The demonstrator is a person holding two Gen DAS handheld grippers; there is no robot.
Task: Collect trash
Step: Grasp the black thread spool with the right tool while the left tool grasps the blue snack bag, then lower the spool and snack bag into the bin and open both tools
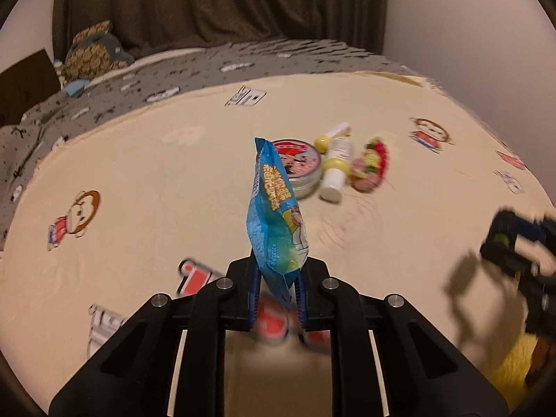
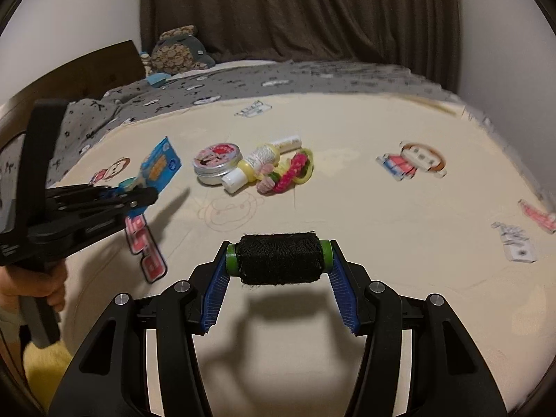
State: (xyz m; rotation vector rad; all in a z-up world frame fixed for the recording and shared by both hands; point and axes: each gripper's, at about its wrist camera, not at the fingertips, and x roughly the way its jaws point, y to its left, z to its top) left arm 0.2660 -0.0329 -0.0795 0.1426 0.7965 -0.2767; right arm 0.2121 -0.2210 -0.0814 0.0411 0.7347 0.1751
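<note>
My left gripper (image 1: 276,278) is shut on a blue snack packet (image 1: 274,215) and holds it upright above the cream bedsheet; the packet also shows in the right wrist view (image 2: 160,165). My right gripper (image 2: 279,260) is shut on a spool of black thread with green ends (image 2: 279,259), held across the fingers above the sheet. The right gripper appears blurred at the right edge of the left wrist view (image 1: 514,246). The left gripper shows at the left of the right wrist view (image 2: 139,191).
On the sheet lie a round tin (image 2: 217,161), a small white and yellow bottle (image 2: 252,165) and a pink and yellow braided band (image 2: 292,170). A grey blanket (image 2: 208,83), a patterned pillow (image 2: 177,52) and dark curtains (image 2: 295,10) lie beyond.
</note>
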